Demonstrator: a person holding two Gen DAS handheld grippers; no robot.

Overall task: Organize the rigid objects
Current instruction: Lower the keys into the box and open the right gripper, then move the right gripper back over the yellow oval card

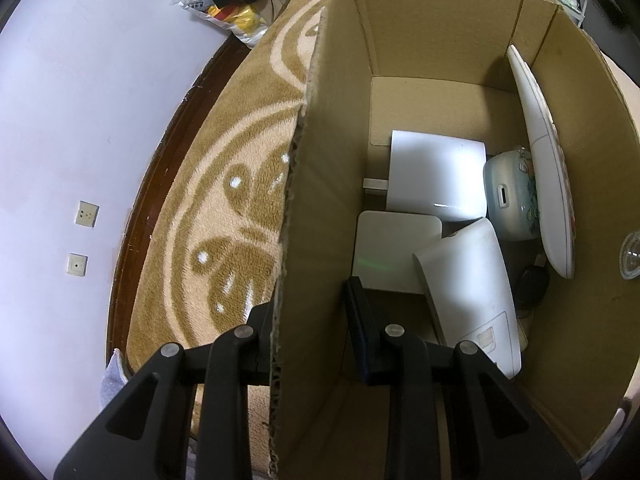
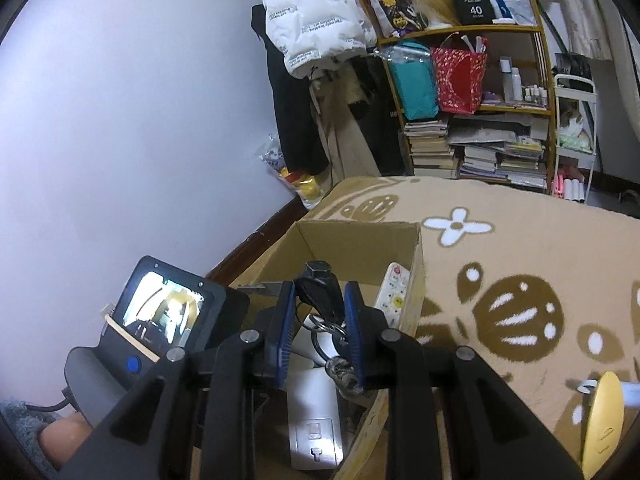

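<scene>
Left tongs (image 1: 310,312) pinching cardboard box (image 1: 304,184) wall; right tongs (image 2: 320,320) clamped on black key bunch (image 2: 320,300), above box, patterned blanket (image 2: 520,280) beneath

A pale lilac wall (image 2: 120,100) meets a tan patterned rug (image 2: 520,280) beside cluttered shelves (image 2: 480,120)

"40" on black box (image 2: 474,5), top shelf (image 2: 456,29).
</scene>
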